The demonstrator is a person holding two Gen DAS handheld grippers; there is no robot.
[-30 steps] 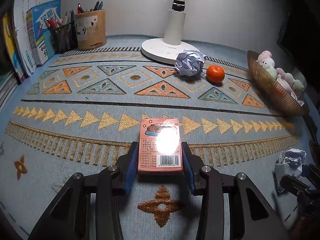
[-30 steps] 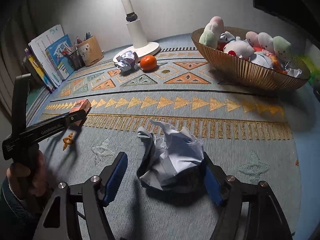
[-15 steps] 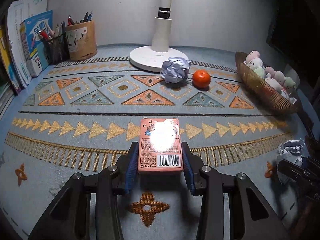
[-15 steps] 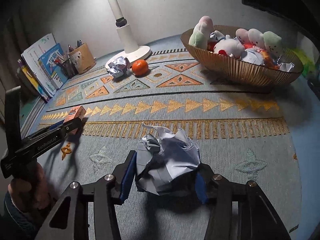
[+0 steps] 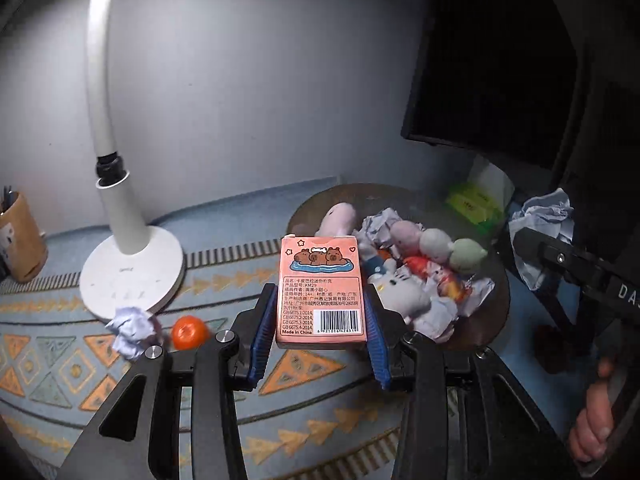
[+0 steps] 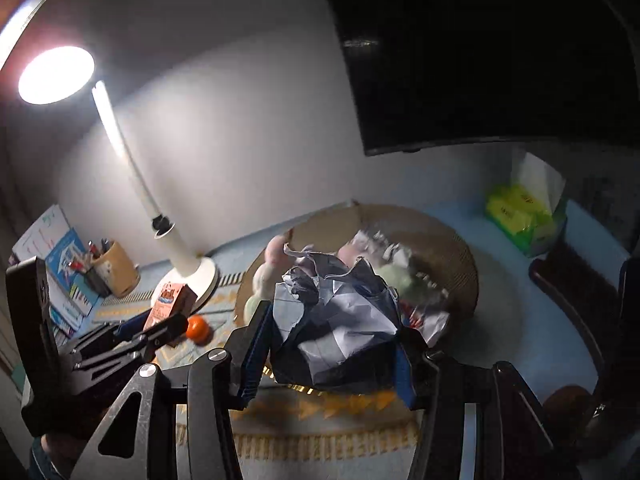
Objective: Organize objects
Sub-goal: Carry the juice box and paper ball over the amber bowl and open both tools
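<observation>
Two grippers show, each with something clamped in it. One pink card box (image 5: 320,288) sits upright between the blue pads of the left gripper (image 5: 319,320), barcode face to the camera, lifted clear of the patterned mat (image 5: 304,368). One crumpled paper ball (image 6: 336,320) is squeezed between the pads of the right gripper (image 6: 328,344) — its jaws have just been closing, and the pads now press into the paper on both sides. A second paper ball (image 5: 134,330) lies on the mat just beside the one orange (image 5: 189,332), both near the round base of the single white desk lamp (image 5: 132,276). At least one more wad of paper lies in the bowl (image 5: 496,320) among the plush toys (image 5: 400,300); I count about six toys, though they overlap and the right wrist view blurs them. One pen holder (image 6: 118,268) and a stack of books (image 6: 66,276) stand at the far left; one yellow-green tissue pack (image 6: 524,216) sits behind the bowl.

Open mat lies between the lamp base and the bowl's near rim. The wall closes the far side, and a dark screen (image 6: 480,52) hangs over the right corner. Both held things hover near the bowl — the paper ball in front of its rim, the box by its left edge.
</observation>
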